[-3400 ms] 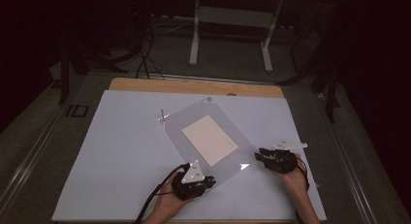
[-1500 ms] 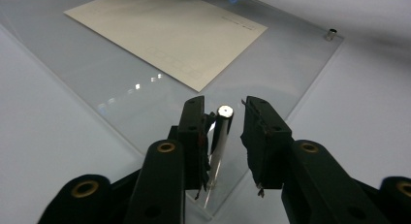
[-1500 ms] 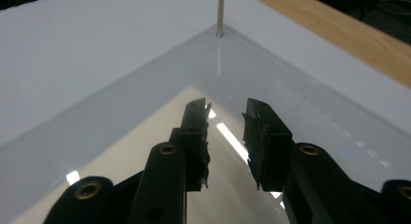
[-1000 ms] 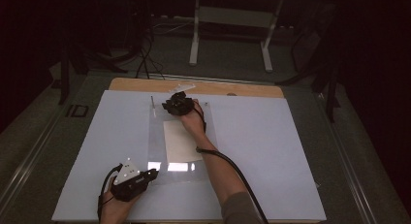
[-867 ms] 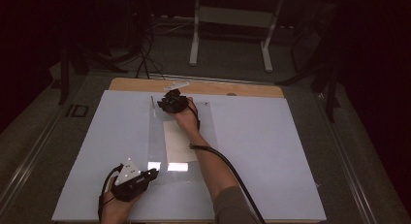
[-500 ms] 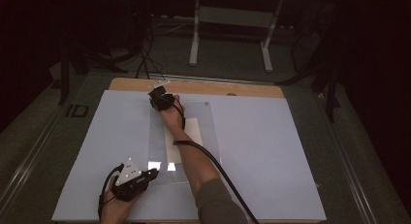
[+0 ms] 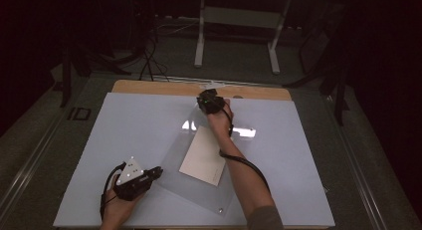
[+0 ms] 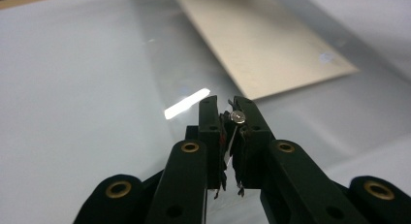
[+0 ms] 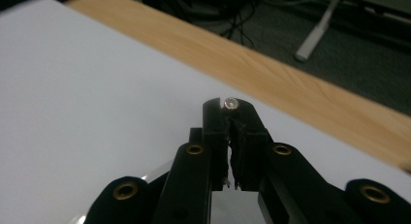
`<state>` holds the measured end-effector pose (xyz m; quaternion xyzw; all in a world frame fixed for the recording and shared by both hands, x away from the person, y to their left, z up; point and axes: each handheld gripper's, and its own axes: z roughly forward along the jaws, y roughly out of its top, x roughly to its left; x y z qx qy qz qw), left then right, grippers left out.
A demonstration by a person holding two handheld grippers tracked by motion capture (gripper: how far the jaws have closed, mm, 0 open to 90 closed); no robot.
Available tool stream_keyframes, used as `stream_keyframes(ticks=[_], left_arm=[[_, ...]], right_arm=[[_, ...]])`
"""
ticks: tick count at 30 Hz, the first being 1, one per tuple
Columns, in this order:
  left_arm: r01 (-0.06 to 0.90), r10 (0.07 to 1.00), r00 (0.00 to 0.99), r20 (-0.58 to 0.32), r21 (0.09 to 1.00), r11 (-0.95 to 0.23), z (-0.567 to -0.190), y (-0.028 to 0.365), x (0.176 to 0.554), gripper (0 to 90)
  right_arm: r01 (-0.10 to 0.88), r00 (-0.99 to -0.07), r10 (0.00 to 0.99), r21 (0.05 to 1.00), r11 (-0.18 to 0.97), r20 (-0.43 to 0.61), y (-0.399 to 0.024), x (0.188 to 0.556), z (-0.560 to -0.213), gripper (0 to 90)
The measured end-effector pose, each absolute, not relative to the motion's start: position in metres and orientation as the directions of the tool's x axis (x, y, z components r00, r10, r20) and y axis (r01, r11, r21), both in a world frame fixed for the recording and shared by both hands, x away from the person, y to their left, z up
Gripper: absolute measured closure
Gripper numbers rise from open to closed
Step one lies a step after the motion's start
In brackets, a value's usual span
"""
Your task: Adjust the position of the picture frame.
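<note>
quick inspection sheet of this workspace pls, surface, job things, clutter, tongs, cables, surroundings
surface: white sheet over a wooden table, whose far edge shows bare.
job's things: clear plastic sleeve lying flat and skewed, with a beige card inside; small round studs at its corners.
clutter: nothing seen.
tongs: left tongs shut on the sleeve's near corner at its stud; right tongs shut on the far corner, near the wooden edge.
cables: a black cable trails along the right forearm; another loops by the left hand; more lie on the floor beyond the table.
surroundings: dark room, grey floor, a white desk frame behind the table.
</note>
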<state>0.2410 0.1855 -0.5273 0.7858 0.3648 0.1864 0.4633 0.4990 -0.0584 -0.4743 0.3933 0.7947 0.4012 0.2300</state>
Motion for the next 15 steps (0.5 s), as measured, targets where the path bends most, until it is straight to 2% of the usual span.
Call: stream_keyframes(ticks=[2,4,5,6,7,9,11,14,15], left_arm=[[0.419,0.751,0.658,-0.054,0.855,-0.306,-0.531,0.181,0.245,84.3],[0.426,0.754,0.654,-0.059,0.853,-0.303,-0.531,0.181,0.245,84.0],[0.433,0.769,0.636,-0.059,0.852,-0.293,-0.531,0.179,0.244,83.6],[0.433,0.769,0.636,-0.059,0.852,-0.293,-0.531,0.179,0.244,83.1],[0.458,0.781,0.620,-0.074,0.842,-0.284,-0.533,0.178,0.242,78.2],[0.466,0.776,0.626,-0.074,0.834,-0.296,-0.535,0.176,0.240,75.6],[0.471,0.782,0.621,-0.063,0.827,-0.307,-0.535,0.174,0.237,70.1],[0.482,0.790,0.608,-0.082,0.829,-0.285,-0.535,0.175,0.235,69.8],[0.485,0.796,0.599,-0.083,0.829,-0.278,-0.535,0.174,0.235,69.8]], right_arm=[[0.475,-0.592,0.805,0.795,0.379,-0.030,-0.084,0.501,-0.496,85.9],[0.479,-0.596,0.803,0.794,0.375,-0.020,-0.087,0.502,-0.502,85.9],[0.472,-0.614,0.788,0.820,0.325,0.042,-0.096,0.504,-0.514,84.1],[0.472,-0.614,0.788,0.820,0.325,0.042,-0.096,0.504,-0.514,84.1],[0.481,-0.623,0.779,0.821,0.308,0.072,-0.098,0.507,-0.516,81.7],[0.478,-0.633,0.771,0.817,0.323,0.066,-0.097,0.508,-0.516,79.9],[0.468,-0.658,0.753,0.795,0.386,0.022,-0.093,0.512,-0.521,79.0],[0.477,-0.646,0.763,0.783,0.400,0.003,-0.092,0.515,-0.527,80.4],[0.485,-0.645,0.764,0.788,0.380,0.029,-0.092,0.517,-0.530,81.8]])
